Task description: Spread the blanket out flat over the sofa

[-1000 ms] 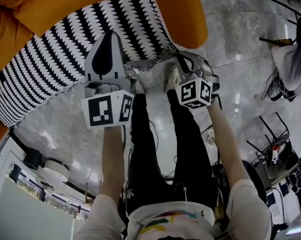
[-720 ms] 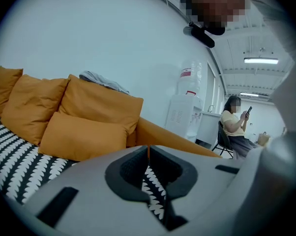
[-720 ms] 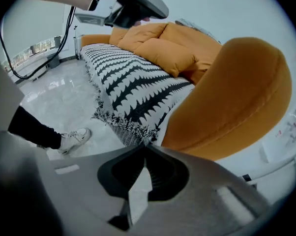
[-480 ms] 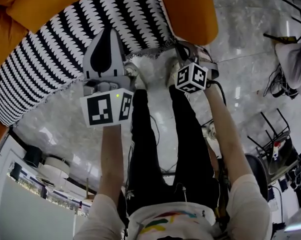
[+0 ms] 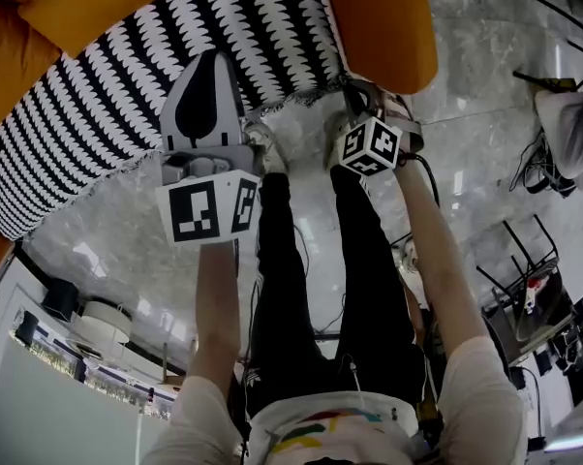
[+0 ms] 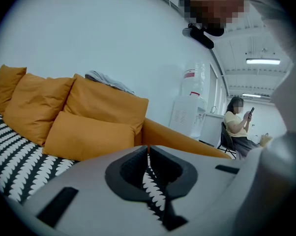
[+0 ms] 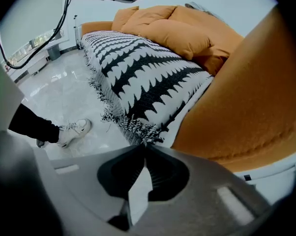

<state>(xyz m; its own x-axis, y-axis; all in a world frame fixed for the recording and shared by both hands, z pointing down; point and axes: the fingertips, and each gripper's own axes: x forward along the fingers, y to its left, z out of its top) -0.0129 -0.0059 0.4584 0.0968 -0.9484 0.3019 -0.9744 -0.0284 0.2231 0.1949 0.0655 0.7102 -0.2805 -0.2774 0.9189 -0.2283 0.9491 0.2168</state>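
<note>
Looking steeply down past black trousers to two white shoes on a pale marble floor, with a bare forearm stretched ahead on each side.

At 9 o'clock of the shoes, holding the left gripper close to level, tip out over the front edge of the blanket. Fingers shut tip to tip, with only a sliver of the black-and-white pattern showing through the slot behind them.

At 3 o'clock of the shoes, pointing the right gripper steeply downward. Fingers drawn narrow, pinching the fringed corner of the blanket right at the tips, just beside the sofa arm.

Beyond both grippers, blanket laid along the seat of the orange sofa, running from 12 o'clock round to 9 o'clock in the head view. Front hem hanging over the seat edge, fringe toward the floor. Right end lying against the arm at 1 o'clock.

Behind the blanket, at 11 o'clock, orange cushions stacked against the back, with a grey cloth draped on top of them.

Farther off, at 3 o'clock in the left gripper view, a white water dispenser against the wall. Past it, a seated person on a chair, looking at a phone.
</note>
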